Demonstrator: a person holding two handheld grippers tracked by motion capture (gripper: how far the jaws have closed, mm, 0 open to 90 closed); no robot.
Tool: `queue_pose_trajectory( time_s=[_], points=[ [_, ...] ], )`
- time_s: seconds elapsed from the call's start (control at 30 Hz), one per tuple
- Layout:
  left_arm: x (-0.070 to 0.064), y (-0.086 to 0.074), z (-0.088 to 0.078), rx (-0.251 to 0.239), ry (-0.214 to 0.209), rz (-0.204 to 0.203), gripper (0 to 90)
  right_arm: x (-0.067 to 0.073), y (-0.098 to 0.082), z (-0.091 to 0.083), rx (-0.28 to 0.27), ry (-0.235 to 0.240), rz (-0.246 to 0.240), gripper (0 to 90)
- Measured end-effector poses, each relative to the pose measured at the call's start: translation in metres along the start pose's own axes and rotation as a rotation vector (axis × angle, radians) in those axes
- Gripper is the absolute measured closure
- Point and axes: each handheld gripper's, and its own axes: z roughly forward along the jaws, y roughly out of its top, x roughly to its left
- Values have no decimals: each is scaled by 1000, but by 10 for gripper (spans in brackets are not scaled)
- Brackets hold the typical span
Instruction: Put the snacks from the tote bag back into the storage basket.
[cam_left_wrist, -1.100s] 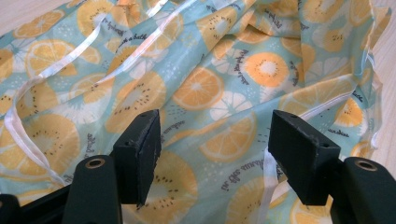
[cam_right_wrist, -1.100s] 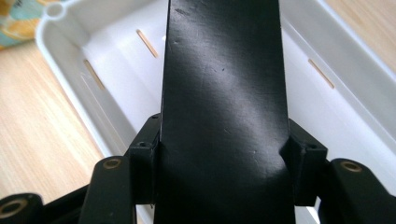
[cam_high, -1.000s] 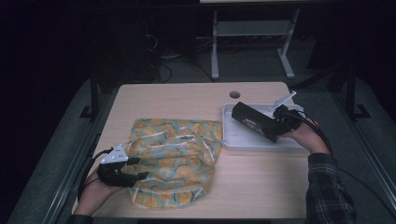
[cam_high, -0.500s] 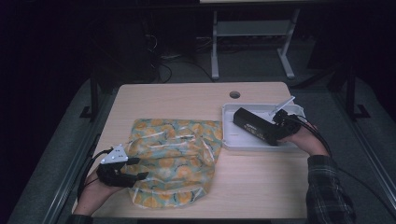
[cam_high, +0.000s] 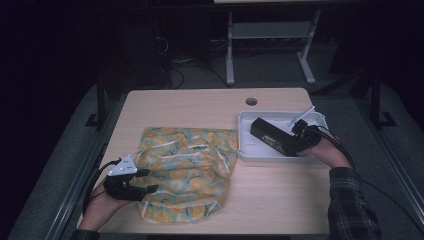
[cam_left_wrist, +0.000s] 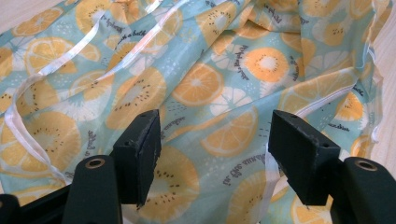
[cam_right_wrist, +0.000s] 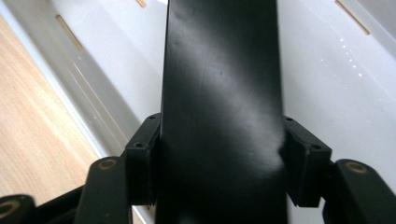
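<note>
A thin bag (cam_high: 185, 170) printed with orange slices on pale blue lies crumpled on the left half of the wooden table (cam_high: 200, 105). My left gripper (cam_high: 150, 181) rests at its near left edge, open, with the cloth (cam_left_wrist: 210, 84) lying under and beyond the spread jaws (cam_left_wrist: 215, 158). A long black box (cam_high: 272, 136) lies slanted in the white tray (cam_high: 245, 150) at the right. My right gripper (cam_high: 292, 145) has the box (cam_right_wrist: 222, 70) between its jaws. They have just been opening a little, and the pads (cam_right_wrist: 144, 154) still sit against its sides.
A white stick-like piece (cam_high: 301, 115) leans in the tray's far right corner. A round cable hole (cam_high: 251, 101) is in the table behind the tray. Cables trail from both grippers. A metal stand (cam_high: 270, 35) is on the floor beyond the table.
The right hand and the black box have shifted slightly toward the tray's near side. The left hand and the bag look the same.
</note>
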Motion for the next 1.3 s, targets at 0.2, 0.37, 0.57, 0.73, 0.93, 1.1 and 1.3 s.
queue_pose_trajectory(
  time_s=[0.2, 0.37, 0.57, 0.73, 0.93, 1.1, 1.3],
  points=[
    [0, 1, 0, 3, 0, 4, 340, 1, 1, -7, -40, -3, 18, 345],
    [0, 0, 1, 0, -10, -5, 340, 3, 9, -20, -56, -18, 33, 320],
    [0, -1, 1, 4, -18, -8, 338, 5, 22, -29, -87, -53, 66, 365],
    [-2, -1, 2, -4, -23, -9, 338, 2, 34, -32, -102, -53, 92, 429],
    [-3, -1, 4, 17, -21, 3, 338, -5, 51, -32, -92, -75, 125, 532],
    [-3, 0, 4, 8, -31, 13, 338, -13, 61, -25, -119, -46, 174, 678],
    [-6, 1, 6, 17, -46, 22, 338, -20, 76, -12, -87, -67, 165, 869]
  ],
)
